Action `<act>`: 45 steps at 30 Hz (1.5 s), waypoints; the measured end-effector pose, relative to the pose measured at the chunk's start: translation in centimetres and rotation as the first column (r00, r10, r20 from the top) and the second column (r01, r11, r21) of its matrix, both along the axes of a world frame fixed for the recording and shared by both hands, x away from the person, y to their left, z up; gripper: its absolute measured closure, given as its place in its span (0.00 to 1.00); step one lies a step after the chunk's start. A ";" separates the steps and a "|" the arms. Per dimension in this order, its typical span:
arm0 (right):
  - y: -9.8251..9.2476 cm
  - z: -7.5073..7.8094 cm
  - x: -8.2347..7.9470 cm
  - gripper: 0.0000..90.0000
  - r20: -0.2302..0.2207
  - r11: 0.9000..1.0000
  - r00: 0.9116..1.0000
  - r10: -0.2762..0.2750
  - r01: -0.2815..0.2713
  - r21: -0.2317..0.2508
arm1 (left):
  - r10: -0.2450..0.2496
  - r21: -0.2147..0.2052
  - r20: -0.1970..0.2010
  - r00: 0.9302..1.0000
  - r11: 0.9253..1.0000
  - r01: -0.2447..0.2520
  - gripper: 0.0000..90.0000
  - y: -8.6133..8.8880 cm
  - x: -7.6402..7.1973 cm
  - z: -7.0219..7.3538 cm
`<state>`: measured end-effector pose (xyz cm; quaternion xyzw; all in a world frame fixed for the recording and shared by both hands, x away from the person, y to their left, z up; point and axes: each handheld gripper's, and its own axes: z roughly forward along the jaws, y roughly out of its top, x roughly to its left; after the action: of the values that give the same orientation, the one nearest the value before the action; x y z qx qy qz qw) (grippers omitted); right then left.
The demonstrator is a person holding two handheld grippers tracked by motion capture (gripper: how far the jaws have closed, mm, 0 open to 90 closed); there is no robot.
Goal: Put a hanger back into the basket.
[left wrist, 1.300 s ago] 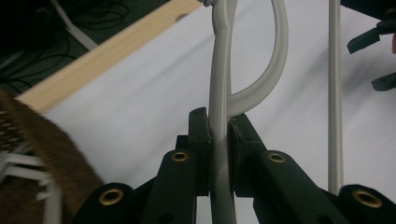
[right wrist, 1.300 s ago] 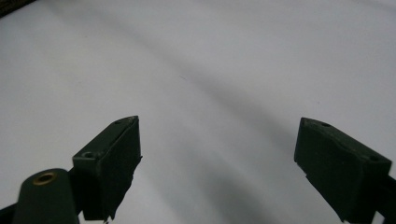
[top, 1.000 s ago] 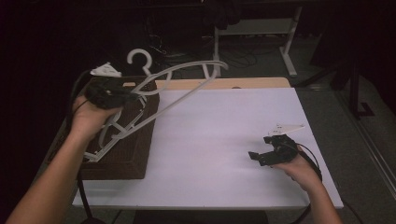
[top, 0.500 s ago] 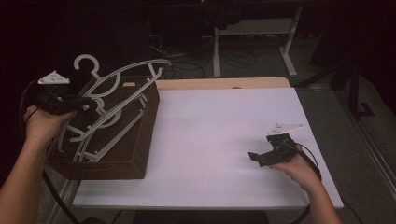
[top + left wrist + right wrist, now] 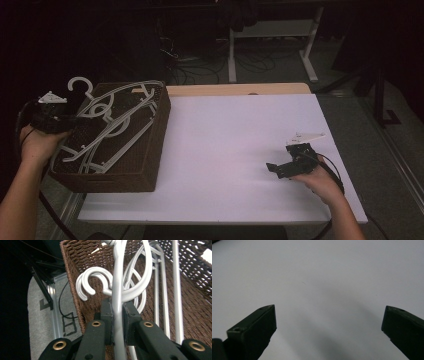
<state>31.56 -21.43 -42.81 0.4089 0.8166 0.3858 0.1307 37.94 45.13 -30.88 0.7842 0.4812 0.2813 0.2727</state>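
Note:
My left gripper (image 5: pixel 67 122) is shut on a white plastic hanger (image 5: pixel 120 117) at the left side of a brown woven basket (image 5: pixel 160 130). In the left gripper view the pads (image 5: pixel 107 315) pinch the hanger's bar (image 5: pixel 118 282), just below its hook and over the basket's wall (image 5: pixel 72 270). The hanger slants down into the basket, on top of other white hangers (image 5: pixel 157 290). My right gripper (image 5: pixel 281 157) rests low over the white table (image 5: pixel 225 140) at the right. Its jaws have just opened wide, and nothing is between them (image 5: pixel 329 317).
The basket stands on the table's left end, partly over the edge. A wooden strip (image 5: pixel 240 89) runs along the table's far edge. Beyond it are a white stand's legs (image 5: pixel 270 50) and cables on a dark floor.
My left hand has carried the hanger leftward and down, from above the basket's right side to its left edge. The hanger now lies lower in the basket. The right hand stayed put.

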 end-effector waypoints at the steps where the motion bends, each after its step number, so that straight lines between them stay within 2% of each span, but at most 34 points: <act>1: 0.0 0.0 0.0 0.00 0.001 1.000 1.000 0.000 0.000 -0.001 | 0.000 -0.001 -0.004 1.000 1.000 0.000 0.90 -0.1 0.1 -0.1; 2: 0.0 0.0 0.0 0.00 0.003 1.000 1.000 0.001 -0.001 -0.001 | 0.000 0.008 -0.002 1.000 1.000 0.000 0.90 -0.2 0.3 -0.2; 6: 0.0 0.0 0.0 0.00 0.001 1.000 1.000 0.001 -0.001 -0.002 | 0.009 -0.005 -0.006 1.000 1.000 -0.009 0.90 -0.2 0.9 -0.5; 9: -0.1 0.0 -0.1 0.00 0.001 1.000 1.000 0.001 -0.001 -0.004 | 0.014 0.019 -0.021 1.000 1.000 -0.014 0.90 -0.1 0.8 -0.6; 12: -0.1 -0.1 -0.1 0.00 0.000 1.000 1.000 0.000 0.000 -0.007 | 0.008 0.021 -0.031 0.999 1.000 -0.007 0.90 -0.1 0.6 -1.1; 14: -0.1 -0.1 0.0 0.00 -0.001 1.000 1.000 -0.002 0.002 -0.006 | 0.010 0.028 -0.039 0.999 1.000 -0.009 0.90 -0.3 0.7 -1.5; 19: 0.1 0.0 -0.1 0.00 0.000 1.000 1.000 0.003 -0.003 -0.011 | 0.009 0.016 -0.095 0.995 1.000 -0.008 0.90 -0.8 1.2 -3.6; 20: 0.1 0.0 -0.1 0.00 -0.001 1.000 1.000 0.002 -0.002 -0.011 | 0.010 -0.006 -0.100 0.995 1.000 -0.010 0.87 -0.8 1.2 -3.9; 21: 0.1 0.0 -0.1 0.00 0.000 1.000 1.000 0.003 -0.003 -0.010 | 0.019 -0.023 -0.094 0.995 1.000 -0.021 0.74 -0.7 1.2 -4.0; 22: 0.1 0.0 0.0 0.00 0.001 1.000 1.000 0.003 -0.003 -0.009 | 0.018 -0.037 -0.088 0.996 0.999 -0.022 0.66 -0.6 1.1 -4.0; 26: 0.0 0.1 0.0 0.00 0.004 1.000 1.000 0.005 -0.005 -0.007 | -0.020 -0.096 -0.066 0.998 0.995 0.013 0.55 -1.1 0.8 -3.2; 28: 0.1 0.2 -0.1 0.00 0.005 1.000 1.000 0.004 -0.004 -0.004 | -0.045 -0.137 -0.049 0.998 0.990 0.038 0.51 -1.6 0.6 -2.7; 29: 0.1 0.3 -0.1 0.00 0.008 1.000 1.000 0.005 -0.005 -0.004 | -0.064 -0.162 -0.039 0.997 0.985 0.057 0.49 -2.0 0.5 -2.5; 32: 0.1 0.6 -0.2 0.00 0.014 1.000 1.000 0.009 -0.009 0.001 | -0.122 -0.238 -0.009 0.993 0.964 0.116 0.42 -3.4 0.1 -1.9; 34: 0.1 0.8 -0.2 0.00 0.019 1.000 1.000 0.012 -0.012 0.005 | -0.164 -0.264 0.007 0.986 0.951 0.160 0.38 -4.5 -0.2 -1.7; 37: 0.1 1.2 -0.2 0.00 0.027 1.000 0.999 0.017 -0.018 0.015 | -0.240 -0.320 0.039 0.970 0.917 0.240 0.34 -6.5 -0.8 -1.5; 39: 0.1 1.5 -0.3 0.00 0.031 1.000 0.999 0.022 -0.023 0.019 | -0.274 -0.345 0.054 0.960 0.897 0.276 0.32 -7.5 -1.1 -1.4; 40: 0.1 1.7 -0.3 0.00 0.034 1.000 0.999 0.024 -0.024 0.019 | -0.300 -0.360 0.064 0.952 0.883 0.302 0.31 -8.2 -1.4 -1.5; 41: 0.1 2.0 -0.4 0.00 0.036 0.999 0.999 0.024 -0.025 0.023 | -0.315 -0.368 0.068 0.947 0.874 0.317 0.30 -8.7 -1.5 -1.5; 43: 0.1 2.4 -0.5 0.00 0.043 0.999 0.999 0.030 -0.031 0.030 | -0.356 -0.379 0.089 0.930 0.852 0.362 0.28 -10.0 -2.2 -1.6; 45: 0.2 2.9 -0.7 0.00 0.055 0.999 0.998 0.037 -0.039 0.037 | -0.392 -0.382 0.104 0.914 0.833 0.401 0.25 -11.1 -2.7 -1.6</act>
<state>30.84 -21.22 -39.89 0.3852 0.8128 0.4147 0.1377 35.28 34.00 -32.51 0.7921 0.3521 0.1241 0.4829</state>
